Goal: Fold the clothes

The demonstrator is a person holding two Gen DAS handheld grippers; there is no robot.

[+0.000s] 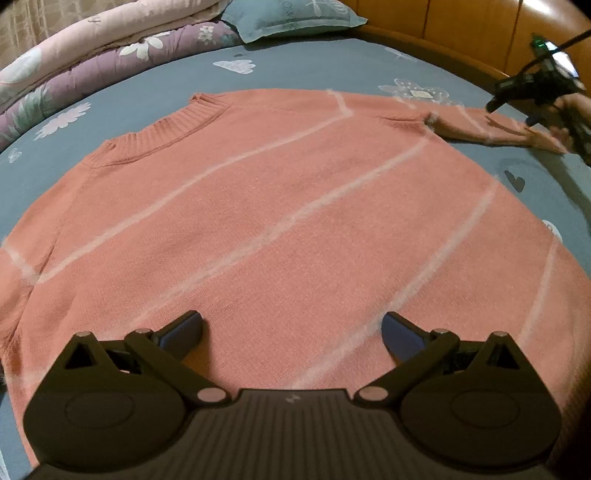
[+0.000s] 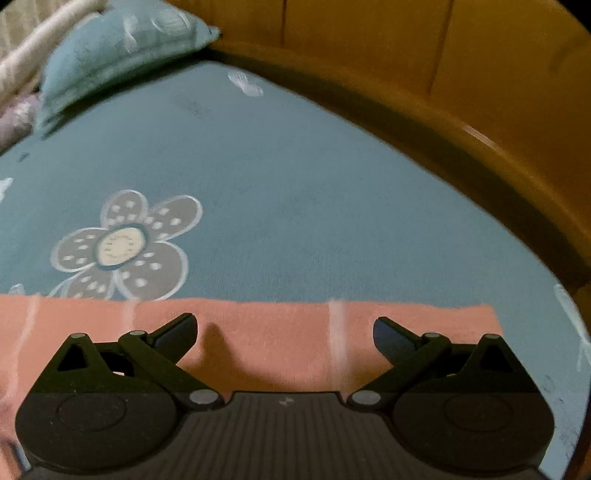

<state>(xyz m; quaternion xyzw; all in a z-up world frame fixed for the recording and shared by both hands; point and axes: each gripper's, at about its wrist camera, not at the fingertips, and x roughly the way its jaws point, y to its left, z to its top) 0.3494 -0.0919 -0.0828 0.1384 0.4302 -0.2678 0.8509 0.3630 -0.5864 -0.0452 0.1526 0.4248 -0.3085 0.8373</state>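
Observation:
A salmon-pink knit sweater (image 1: pixel 280 206) with thin white stripes lies spread flat on the blue bed sheet (image 1: pixel 303 70), ribbed collar at the upper left. My left gripper (image 1: pixel 291 332) is open and empty, just above the sweater's body. One sleeve (image 1: pixel 491 127) stretches to the right. My right gripper (image 1: pixel 543 96) shows there in the left wrist view, over the sleeve's cuff. In the right wrist view the right gripper (image 2: pixel 284 332) is open and empty, low over the sleeve (image 2: pixel 269 332), whose end lies at the right.
Folded pink and purple quilts (image 1: pixel 92 48) and a teal pillow (image 1: pixel 291 16) lie at the far side of the bed. A wooden bed frame (image 2: pixel 461 110) curves along the right edge. The sheet (image 2: pixel 295 184) has a flower print.

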